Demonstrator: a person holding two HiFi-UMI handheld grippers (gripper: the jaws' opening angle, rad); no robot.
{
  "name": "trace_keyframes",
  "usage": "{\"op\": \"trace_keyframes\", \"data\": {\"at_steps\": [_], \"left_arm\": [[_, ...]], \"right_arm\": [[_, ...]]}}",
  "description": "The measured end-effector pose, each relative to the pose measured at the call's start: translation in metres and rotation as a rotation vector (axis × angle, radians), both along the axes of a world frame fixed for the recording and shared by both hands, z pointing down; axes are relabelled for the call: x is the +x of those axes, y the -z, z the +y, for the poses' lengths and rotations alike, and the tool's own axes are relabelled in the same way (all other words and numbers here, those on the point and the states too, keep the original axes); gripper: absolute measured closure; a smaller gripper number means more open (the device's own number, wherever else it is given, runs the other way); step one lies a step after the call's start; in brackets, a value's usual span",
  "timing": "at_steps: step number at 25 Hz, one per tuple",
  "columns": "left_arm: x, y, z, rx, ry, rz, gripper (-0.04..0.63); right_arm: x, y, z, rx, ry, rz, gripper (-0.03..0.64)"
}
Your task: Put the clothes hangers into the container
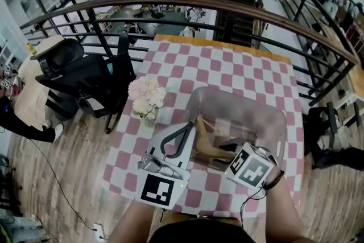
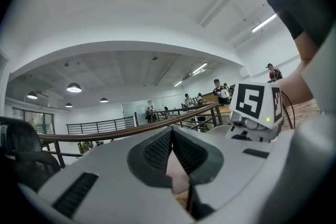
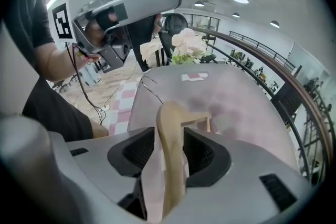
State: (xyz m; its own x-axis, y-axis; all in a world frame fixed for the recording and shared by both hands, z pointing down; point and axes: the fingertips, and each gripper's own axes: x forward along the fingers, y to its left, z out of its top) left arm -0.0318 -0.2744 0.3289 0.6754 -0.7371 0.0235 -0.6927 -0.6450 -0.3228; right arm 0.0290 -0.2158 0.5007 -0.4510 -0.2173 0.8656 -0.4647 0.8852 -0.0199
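Note:
A clear plastic container sits on the checkered table, with tan wooden hangers lying inside it. My right gripper reaches into its near end and is shut on a wooden hanger. That hanger runs up between the jaws, its wire hook pointing away over the container's wall. My left gripper hovers just left of the container, jaws shut with nothing between them. In the right gripper view it hangs above the container's left edge.
A vase of pale pink flowers stands on the cloth left of the container. A black office chair stands beyond the table's left edge. A dark railing curves behind the table. The cloth's near edge lies by my arms.

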Motion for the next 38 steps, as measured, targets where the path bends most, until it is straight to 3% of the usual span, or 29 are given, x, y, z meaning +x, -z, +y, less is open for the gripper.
{"op": "trace_keyframes", "data": {"at_steps": [5, 14, 23, 38], "left_arm": [[0.008, 0.005, 0.008, 0.005, -0.021, 0.0, 0.586], [0.027, 0.007, 0.027, -0.055, -0.048, 0.049, 0.586], [0.06, 0.019, 0.058, -0.048, -0.1, 0.045, 0.586], [0.107, 0.028, 0.103, -0.072, -0.133, 0.057, 0.586]], "right_arm": [[0.003, 0.013, -0.003, 0.054, -0.026, -0.048, 0.44], [0.012, 0.047, 0.003, 0.178, -0.071, -0.168, 0.44], [0.033, 0.101, 0.01, 0.401, -0.135, -0.311, 0.44], [0.062, 0.17, 0.065, 0.738, -0.145, -0.534, 0.449]]}}
